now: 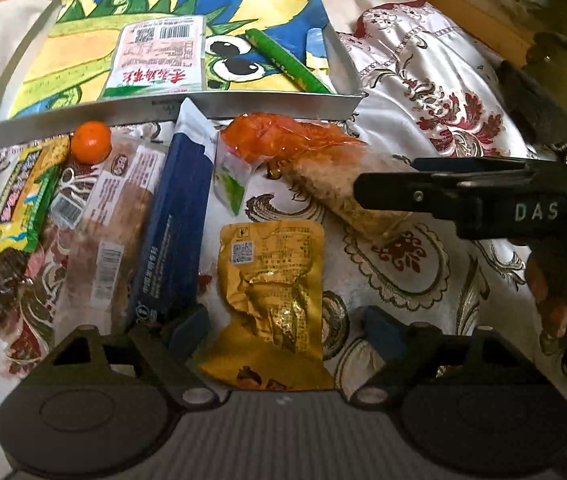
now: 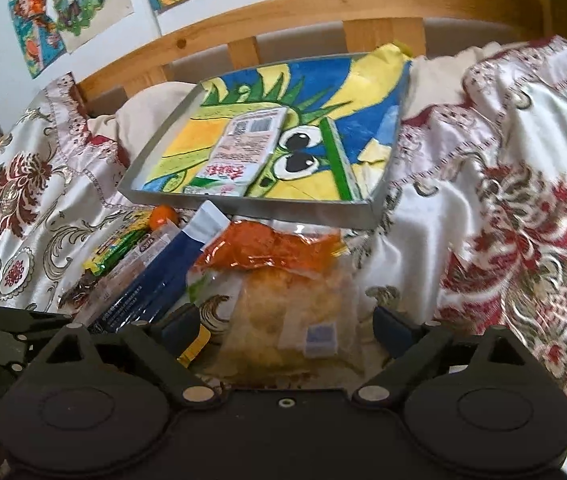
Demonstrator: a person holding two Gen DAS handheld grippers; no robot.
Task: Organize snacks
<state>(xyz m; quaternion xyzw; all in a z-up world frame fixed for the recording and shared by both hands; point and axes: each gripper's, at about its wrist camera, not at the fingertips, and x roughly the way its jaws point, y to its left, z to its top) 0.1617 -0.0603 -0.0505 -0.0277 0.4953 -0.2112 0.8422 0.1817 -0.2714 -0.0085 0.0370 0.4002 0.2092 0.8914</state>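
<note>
A gold foil snack packet lies on the patterned cloth between the fingers of my left gripper, which is open; neither pad touches it. My right gripper is also open and straddles a clear bag of pastry with an orange top; its pads stand just off the bag's sides. In the left wrist view the right gripper's fingers reach in from the right over that bag. A grey tray with a cartoon liner holds a white and pink packet and a green stick.
Left of the gold packet lie a long blue pack, a brown bread packet, a yellow-green pack and a small orange ball. A wooden bed rail runs behind the tray. Rumpled floral cloth rises on the right.
</note>
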